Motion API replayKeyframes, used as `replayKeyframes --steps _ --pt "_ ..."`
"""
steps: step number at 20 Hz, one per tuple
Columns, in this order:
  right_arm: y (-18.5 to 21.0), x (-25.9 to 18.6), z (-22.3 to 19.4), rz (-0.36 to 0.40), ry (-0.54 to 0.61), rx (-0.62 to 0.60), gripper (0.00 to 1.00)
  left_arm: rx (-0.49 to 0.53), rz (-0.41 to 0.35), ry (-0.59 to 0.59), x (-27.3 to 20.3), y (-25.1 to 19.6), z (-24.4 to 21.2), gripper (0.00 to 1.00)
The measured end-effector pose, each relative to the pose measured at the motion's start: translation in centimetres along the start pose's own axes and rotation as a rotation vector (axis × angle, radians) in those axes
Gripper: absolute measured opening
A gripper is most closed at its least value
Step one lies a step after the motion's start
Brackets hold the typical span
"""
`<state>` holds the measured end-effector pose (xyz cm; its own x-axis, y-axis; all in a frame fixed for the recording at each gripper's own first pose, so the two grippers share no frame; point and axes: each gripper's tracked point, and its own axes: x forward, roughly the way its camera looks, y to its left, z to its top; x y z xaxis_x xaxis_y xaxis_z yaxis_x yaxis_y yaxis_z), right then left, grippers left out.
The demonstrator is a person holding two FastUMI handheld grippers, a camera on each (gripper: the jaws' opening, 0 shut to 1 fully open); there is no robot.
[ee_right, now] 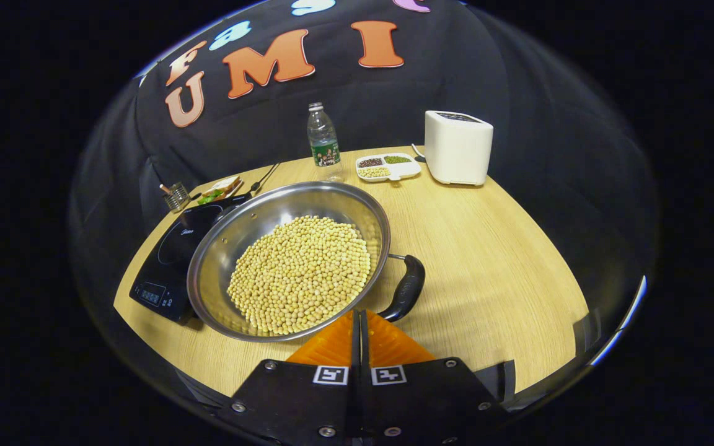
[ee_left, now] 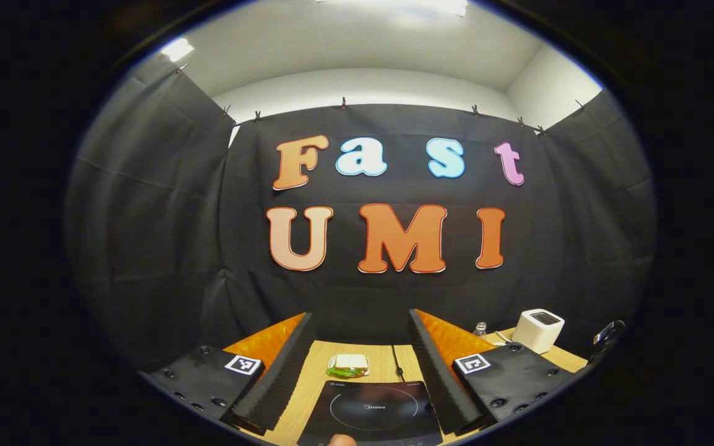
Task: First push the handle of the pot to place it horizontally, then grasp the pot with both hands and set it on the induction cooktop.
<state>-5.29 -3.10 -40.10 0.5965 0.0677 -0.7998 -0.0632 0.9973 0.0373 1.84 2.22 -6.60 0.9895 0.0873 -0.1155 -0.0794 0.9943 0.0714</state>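
1. Your left gripper [ee_left: 357, 371] has its two ribbed black pads spread wide with nothing between them. It points level at the booth wall, above the wooden table [ee_left: 317, 378].
2. In the left gripper view, the induction cooktop [ee_left: 372, 412] lies at 6 o'clock between the fingers: a flat, glossy black slab with a thin ring printed on it. A sandwich on a small plate [ee_left: 348, 365] sits just beyond it. A boxy white toaster [ee_left: 538, 330] stands at 4 o'clock.
3. Your right gripper [ee_right: 360, 325] has its orange-backed fingers pressed together, tips meeting at the near rim of the pot; you cannot tell whether they touch it, and they hold nothing.
4. In the right gripper view, the pot [ee_right: 289, 260] is a wide, shiny steel bowl, round and shallow, heaped with small round yellow beans [ee_right: 301, 272]. It sits mid-table, its far-left edge overlapping the cooktop at 9 o'clock.
5. The pot's handle [ee_right: 408, 288] is a curved black loop on the rim at 4 o'clock, lying beside the closed fingertips.
6. At 12 o'clock stand a clear plastic bottle [ee_right: 323, 142] and a white divided tray of grains [ee_right: 388, 166].
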Motion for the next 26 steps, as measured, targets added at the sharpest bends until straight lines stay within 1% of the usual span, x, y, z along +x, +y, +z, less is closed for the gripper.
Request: replayKeyframes --steps 12,17,22,26 --pt "-2.4 3.2 3.2 -0.029 -0.03 0.049 0.0 0.007 -0.001 0.041 2.4 -1.0 -2.5 0.98" --pt "-2.9 4.6 4.4 -0.044 -0.036 0.039 0.0 -0.008 -0.003 0.054 3.3 -1.5 -3.5 0.99" --pt "-3.3 5.7 5.4 -0.052 -0.04 0.036 0.0 0.002 -0.009 0.072 4.0 -2.4 -4.6 0.99" --pt "-3.5 5.9 5.6 -0.045 -0.044 0.046 0.0 0.006 -0.012 0.088 4.2 -3.2 -5.8 0.99"
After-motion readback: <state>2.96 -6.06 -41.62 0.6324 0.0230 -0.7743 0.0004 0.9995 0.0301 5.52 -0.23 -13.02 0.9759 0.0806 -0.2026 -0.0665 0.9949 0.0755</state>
